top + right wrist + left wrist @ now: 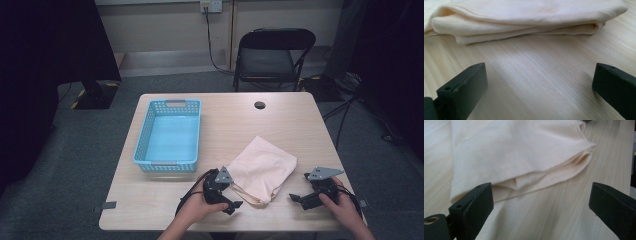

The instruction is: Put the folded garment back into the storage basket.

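A folded cream cloth lies on the wooden table, near its front edge. My left gripper rests just left of the cloth's near corner, held in the person's hand, jaws wide open. In the left gripper view the cloth lies just ahead, its folded edge close to the left jaw, nothing between the jaws. My right gripper sits a short way right of the cloth, open too. The right gripper view shows the cloth's folded edge farther off, with bare table between it and the jaws.
A light blue plastic basket stands empty on the table's left half. A round cable hole is near the far edge. A black folding chair stands behind the table.
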